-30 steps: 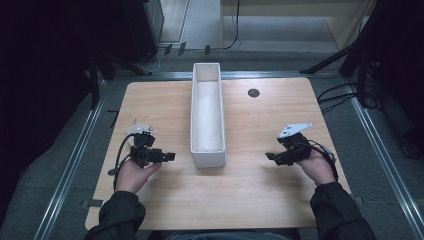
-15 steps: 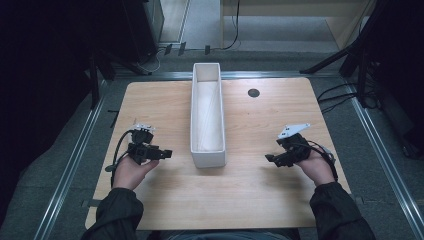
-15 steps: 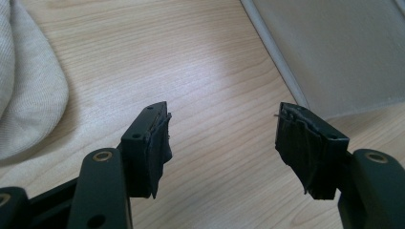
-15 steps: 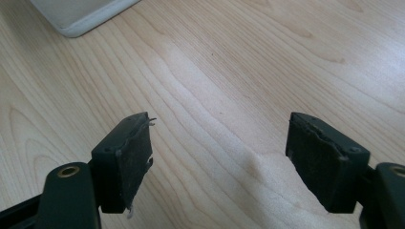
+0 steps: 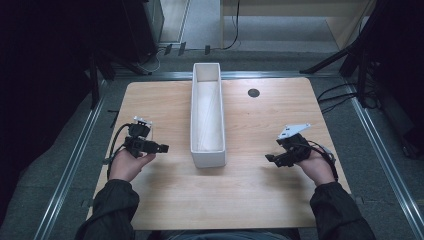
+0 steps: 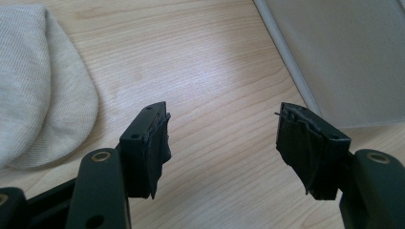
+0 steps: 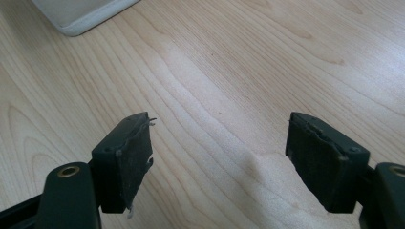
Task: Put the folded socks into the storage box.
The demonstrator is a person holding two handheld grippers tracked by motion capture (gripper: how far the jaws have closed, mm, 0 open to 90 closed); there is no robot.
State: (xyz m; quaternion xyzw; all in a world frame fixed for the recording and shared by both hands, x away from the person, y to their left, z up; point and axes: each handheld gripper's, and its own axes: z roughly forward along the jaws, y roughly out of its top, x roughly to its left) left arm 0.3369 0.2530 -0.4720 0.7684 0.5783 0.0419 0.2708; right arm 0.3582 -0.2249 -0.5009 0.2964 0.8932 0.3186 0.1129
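Observation:
My left gripper (image 5: 163,148) is held low over the wooden table (image 5: 165,200), left of a long white bin (image 5: 207,155), and points toward it. In the left gripper view the left gripper (image 6: 222,119) is open with nothing between its jaws. A pale knit cloth (image 6: 38,81) lies on the wood to its left, and the bin's wall (image 6: 344,57) rises at the upper right. My right gripper (image 5: 271,159) hovers right of the bin and points at its near end. Seen up close, the right gripper (image 7: 219,129) is open over bare wood, with the bin's corner (image 7: 81,14) at the top left.
The white bin runs lengthwise down the table's middle, and nothing can be made out inside it. A small black round hole (image 5: 253,92) sits in the tabletop at the far right. Metal rails (image 5: 70,165) edge the table, and dark stands and cables lie beyond it.
My left gripper has shifted slightly away from the near edge and turned a little. The right gripper has stayed put.

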